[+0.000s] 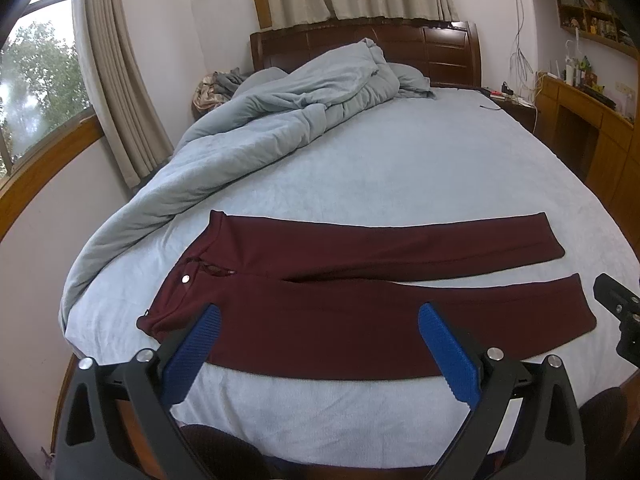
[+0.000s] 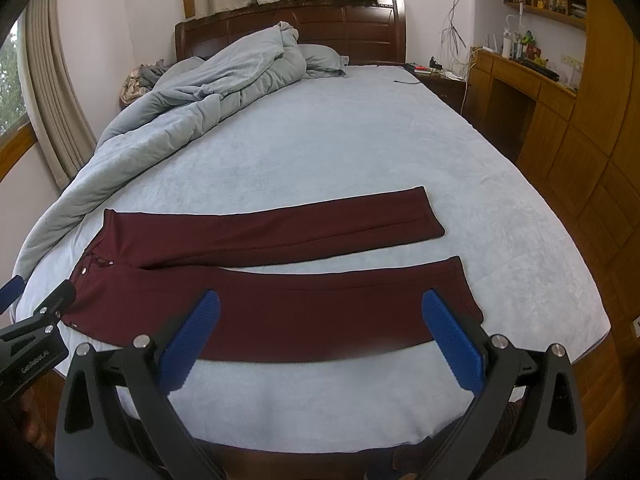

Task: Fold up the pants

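Bare bed [image 1: 400, 168] stretches beyond the pants [image 1: 360, 312]; the blanket [image 1: 248, 132] crowds its left. Your left tongs [image 1: 320, 316] and right tongs [image 2: 320, 304] hover released over the near leg.

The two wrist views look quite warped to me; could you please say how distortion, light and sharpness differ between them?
Left wrist view: strong fisheye bending, bed edge curved, bright window at far left, soft even light, pants sharp. Right wrist view: same bowing, wardrobe curved, only a sliver of window, a blurred patch on the pants' near hem; blue fingers sharp.
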A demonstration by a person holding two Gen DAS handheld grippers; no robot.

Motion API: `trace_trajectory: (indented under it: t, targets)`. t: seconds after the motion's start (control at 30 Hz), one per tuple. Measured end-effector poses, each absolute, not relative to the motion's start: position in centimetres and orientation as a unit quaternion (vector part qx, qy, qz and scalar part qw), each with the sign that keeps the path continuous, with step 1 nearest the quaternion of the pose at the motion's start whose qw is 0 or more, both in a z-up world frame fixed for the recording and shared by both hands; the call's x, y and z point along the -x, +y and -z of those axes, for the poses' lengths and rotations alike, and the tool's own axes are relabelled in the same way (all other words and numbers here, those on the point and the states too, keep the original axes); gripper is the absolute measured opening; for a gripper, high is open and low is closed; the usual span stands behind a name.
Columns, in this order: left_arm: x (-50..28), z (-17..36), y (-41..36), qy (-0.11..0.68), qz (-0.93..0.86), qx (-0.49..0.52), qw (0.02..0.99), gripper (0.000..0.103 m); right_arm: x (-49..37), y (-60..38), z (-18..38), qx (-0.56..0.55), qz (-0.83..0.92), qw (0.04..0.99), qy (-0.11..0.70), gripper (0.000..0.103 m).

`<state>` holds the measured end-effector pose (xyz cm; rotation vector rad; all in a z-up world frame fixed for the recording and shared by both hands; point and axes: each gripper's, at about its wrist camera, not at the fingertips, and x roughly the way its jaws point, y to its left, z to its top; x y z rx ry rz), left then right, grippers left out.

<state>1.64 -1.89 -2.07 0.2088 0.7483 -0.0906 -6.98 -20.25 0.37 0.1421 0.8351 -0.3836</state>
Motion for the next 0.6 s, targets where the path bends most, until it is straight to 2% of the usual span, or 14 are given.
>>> trace_trajectory:
  t: [0.6]
  targets:
    - [-1.99, 2.14, -1.47, 0.368, 0.044, -0.097, 0.924, 0.099, 6.92, -20.42, -0.08, -0.068, 0.185, 0.893, 0.404, 0.101]
